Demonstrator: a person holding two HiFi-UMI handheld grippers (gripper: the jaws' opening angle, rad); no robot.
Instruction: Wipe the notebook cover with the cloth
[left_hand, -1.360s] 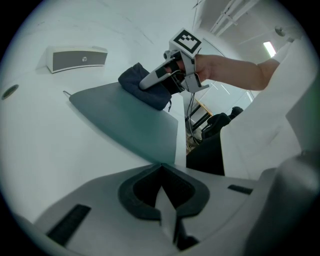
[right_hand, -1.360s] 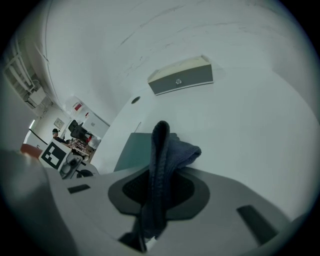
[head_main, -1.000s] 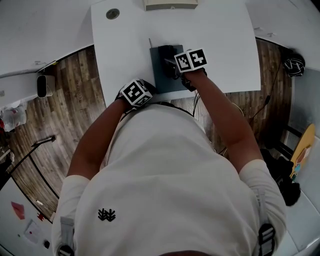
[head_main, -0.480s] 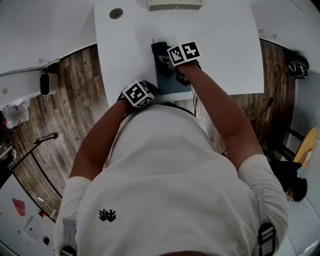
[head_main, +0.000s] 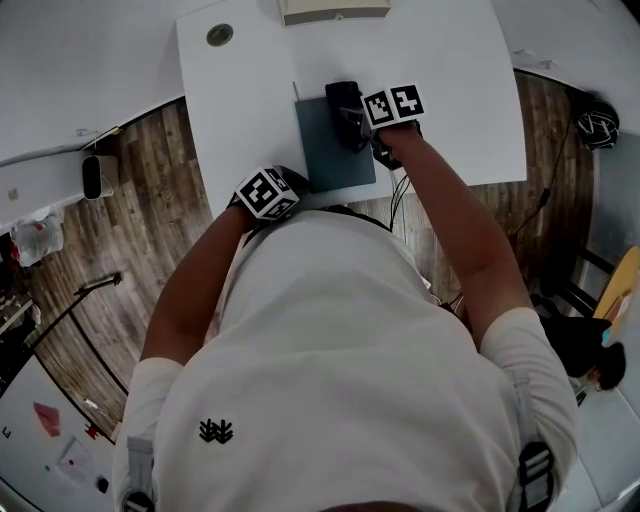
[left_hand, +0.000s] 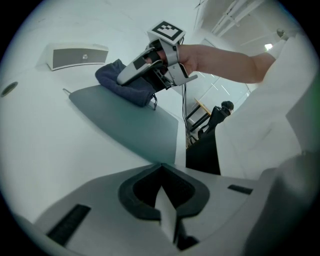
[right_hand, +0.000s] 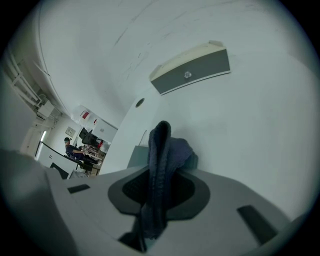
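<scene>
A dark teal notebook (head_main: 330, 150) lies flat on the white table (head_main: 450, 90), near its front edge. My right gripper (head_main: 352, 112) is shut on a dark blue cloth (head_main: 343, 98) and presses it on the notebook's far end. In the right gripper view the cloth (right_hand: 160, 150) stands folded between the jaws of that gripper (right_hand: 152, 200). My left gripper (head_main: 285, 180) rests at the notebook's near left corner. Its jaws (left_hand: 167, 210) are closed with only a thin white sliver between them. From there the notebook (left_hand: 130, 120), cloth (left_hand: 125, 82) and right gripper (left_hand: 132, 75) are ahead.
A flat grey-fronted box (head_main: 335, 10) (right_hand: 192, 75) sits at the table's far edge, with a round grommet (head_main: 220, 35) at the far left corner. A thin rod (left_hand: 65, 91) pokes out by the notebook's far corner. The table's front edge is right beside the left gripper.
The right gripper has slid the cloth from the middle of the notebook to its far end, first leftward, then back to the right. The left gripper stayed at the near corner.
</scene>
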